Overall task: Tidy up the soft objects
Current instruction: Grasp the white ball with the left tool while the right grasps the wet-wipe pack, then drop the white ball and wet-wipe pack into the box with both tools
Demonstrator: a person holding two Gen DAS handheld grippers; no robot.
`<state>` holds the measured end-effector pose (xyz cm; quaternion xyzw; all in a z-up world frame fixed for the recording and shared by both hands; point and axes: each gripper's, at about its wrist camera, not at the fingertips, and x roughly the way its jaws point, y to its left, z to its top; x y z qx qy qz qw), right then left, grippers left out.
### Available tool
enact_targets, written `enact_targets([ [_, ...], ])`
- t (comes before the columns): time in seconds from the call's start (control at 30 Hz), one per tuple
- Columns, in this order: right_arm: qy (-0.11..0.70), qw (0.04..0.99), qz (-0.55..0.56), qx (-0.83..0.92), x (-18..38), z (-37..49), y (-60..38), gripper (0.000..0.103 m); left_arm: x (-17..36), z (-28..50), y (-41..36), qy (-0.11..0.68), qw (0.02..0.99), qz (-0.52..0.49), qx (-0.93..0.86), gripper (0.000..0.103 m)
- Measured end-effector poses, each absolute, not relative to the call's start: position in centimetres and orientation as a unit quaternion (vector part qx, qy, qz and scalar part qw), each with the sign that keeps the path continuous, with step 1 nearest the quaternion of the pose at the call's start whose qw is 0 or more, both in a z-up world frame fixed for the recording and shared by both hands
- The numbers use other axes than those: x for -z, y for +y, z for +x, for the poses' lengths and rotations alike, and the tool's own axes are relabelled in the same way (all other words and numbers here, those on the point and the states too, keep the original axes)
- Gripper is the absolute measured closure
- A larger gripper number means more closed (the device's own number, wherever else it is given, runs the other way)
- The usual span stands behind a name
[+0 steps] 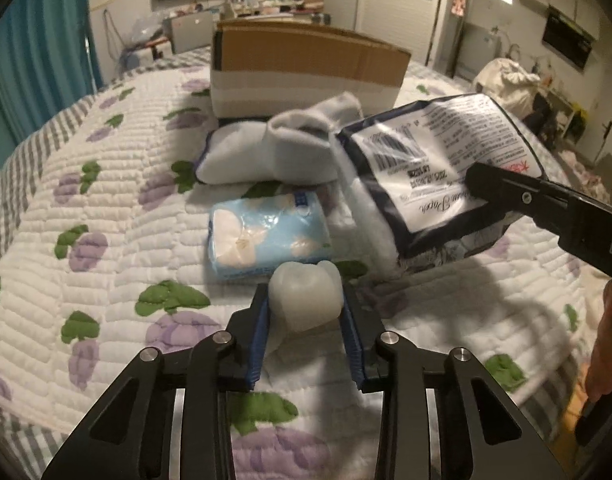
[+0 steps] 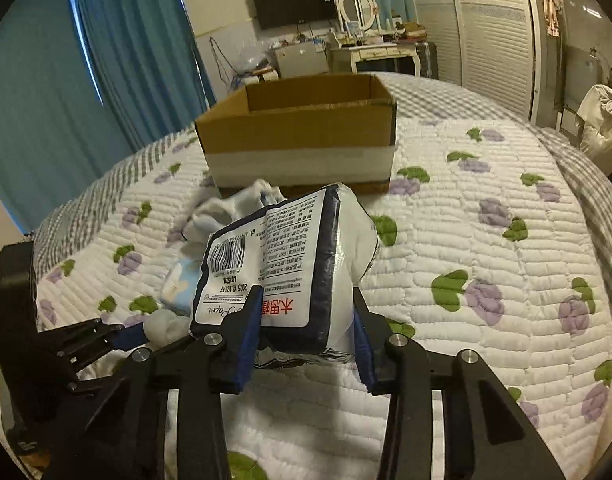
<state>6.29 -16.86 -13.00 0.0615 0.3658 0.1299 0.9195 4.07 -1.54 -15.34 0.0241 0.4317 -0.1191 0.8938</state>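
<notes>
My left gripper [image 1: 306, 304] is shut on a squishy white tooth-shaped toy [image 1: 306, 296], just above the quilt. My right gripper [image 2: 306, 312] is shut on a navy-and-white tissue pack [image 2: 281, 264] and holds it tilted above the bed; the pack also shows in the left wrist view [image 1: 438, 168]. A light blue tissue pack [image 1: 265, 236] lies on the quilt ahead of the left gripper. A pile of white socks [image 1: 289, 148] lies behind it. An open cardboard box [image 2: 301, 128] stands further back on the bed.
The quilt [image 2: 486, 260] has a purple flower and green leaf print. Teal curtains [image 2: 105, 80] hang at the left. A dresser, mirror and wall TV [image 2: 293, 2] stand beyond the bed. Wardrobe doors [image 2: 494, 28] are at the right.
</notes>
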Motion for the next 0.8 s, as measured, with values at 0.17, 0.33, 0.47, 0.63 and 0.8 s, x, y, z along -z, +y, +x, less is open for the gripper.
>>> enact_targets([
  [0.17,0.349,0.926,0.067,-0.126,11.0,5.1,-17.4,0.063,12.7,2.8,-1.6,0.407,0.904,0.027,0.128,0.071],
  [0.33,0.323,0.938,0.063,-0.113,8.1,4.6,-18.0,0.063,9.3,2.6,-1.5,0.383,0.914,0.039,0.127,0.071],
  [0.47,0.3,0.946,0.06,-0.104,5.6,5.2,-18.6,0.063,6.4,3.6,-0.7,0.363,0.923,0.03,0.125,0.071],
  [0.63,0.275,0.955,0.048,-0.102,2.6,7.3,-18.6,0.063,3.1,6.0,0.1,0.333,0.935,0.027,0.12,0.071],
  [0.8,0.248,0.963,0.032,-0.103,-0.4,10.8,-17.9,0.063,0.4,10.1,0.3,0.306,0.945,0.024,0.115,0.071],
])
